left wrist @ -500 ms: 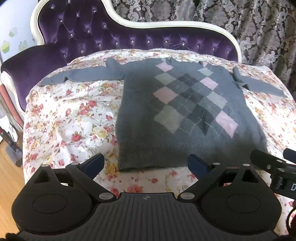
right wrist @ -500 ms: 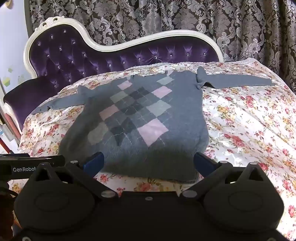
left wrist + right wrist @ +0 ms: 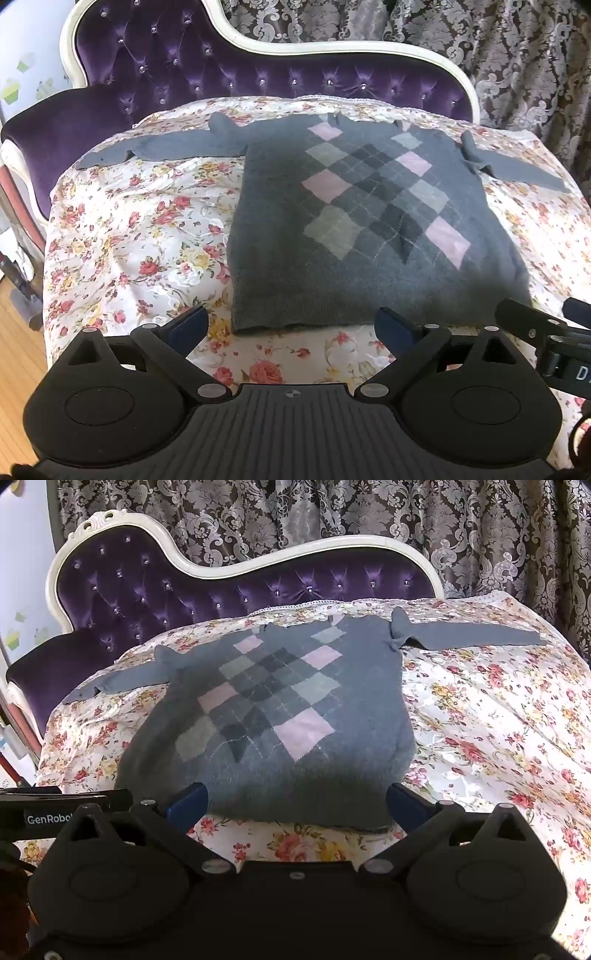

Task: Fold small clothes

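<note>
Grippers are seen nearest the cameras, each angled down toward the covered seat. The left gripper is spread wide, nothing being held between its blue-padded fingers; the near left corner of the hem is framed in the gap but is not touched. The right gripper is likewise spread to its full width and empty, its fingers being poised just short of the hem. Part of each tool is caught at the edge of the other's view.

Beyond them, a grey sweater with a pink, pale grey and dark argyle panel is laid flat, front up, on a floral sheet. The hem is turned toward the grippers and the neck away. The left sleeve and the right sleeve are stretched straight out to either side.

Farther back, the sheet is draped over a purple tufted sofa framed in white. A patterned curtain is hung behind it.
</note>
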Demonstrator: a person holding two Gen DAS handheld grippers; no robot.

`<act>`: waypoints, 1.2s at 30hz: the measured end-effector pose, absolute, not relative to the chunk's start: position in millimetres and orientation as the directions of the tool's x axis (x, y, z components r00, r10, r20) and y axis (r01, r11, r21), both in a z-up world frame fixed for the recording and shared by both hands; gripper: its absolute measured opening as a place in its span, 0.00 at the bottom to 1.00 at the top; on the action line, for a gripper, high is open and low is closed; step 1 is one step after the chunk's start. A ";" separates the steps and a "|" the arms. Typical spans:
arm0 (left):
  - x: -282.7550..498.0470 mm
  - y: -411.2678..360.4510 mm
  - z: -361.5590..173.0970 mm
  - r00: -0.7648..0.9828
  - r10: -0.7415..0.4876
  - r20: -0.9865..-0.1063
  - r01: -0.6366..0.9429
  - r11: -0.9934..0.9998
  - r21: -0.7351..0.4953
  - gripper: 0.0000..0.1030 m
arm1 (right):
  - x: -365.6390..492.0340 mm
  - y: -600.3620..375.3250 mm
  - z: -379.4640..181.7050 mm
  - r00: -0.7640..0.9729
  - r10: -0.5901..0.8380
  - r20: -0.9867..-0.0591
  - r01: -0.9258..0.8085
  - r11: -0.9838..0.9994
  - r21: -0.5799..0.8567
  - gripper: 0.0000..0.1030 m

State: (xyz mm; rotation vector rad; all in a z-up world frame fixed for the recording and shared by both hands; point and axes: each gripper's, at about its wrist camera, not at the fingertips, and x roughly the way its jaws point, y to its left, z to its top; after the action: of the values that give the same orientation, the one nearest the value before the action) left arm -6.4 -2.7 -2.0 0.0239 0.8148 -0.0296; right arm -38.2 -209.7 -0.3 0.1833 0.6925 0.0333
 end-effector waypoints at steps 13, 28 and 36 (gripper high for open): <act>-5.6 -2.6 -0.8 0.683 -0.019 -0.730 0.033 0.999 0.005 0.95 | -34.5 -212.0 0.8 0.766 0.094 -0.636 0.027 0.984 0.178 0.99; -4.2 -4.7 -1.8 0.678 -0.021 -0.735 0.036 0.999 0.005 0.95 | -32.5 -211.2 -0.1 0.764 0.092 -0.639 0.029 0.984 0.177 0.99; -2.0 -4.4 -6.1 0.660 -0.023 -0.751 0.037 0.999 0.002 0.95 | -33.1 -209.8 0.5 0.763 0.092 -0.640 0.026 0.984 0.174 0.99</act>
State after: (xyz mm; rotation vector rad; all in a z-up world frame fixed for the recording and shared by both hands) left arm -2.0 -4.4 -6.1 0.0177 0.8495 -0.0344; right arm -33.1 -209.8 0.5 0.1767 0.7026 0.0362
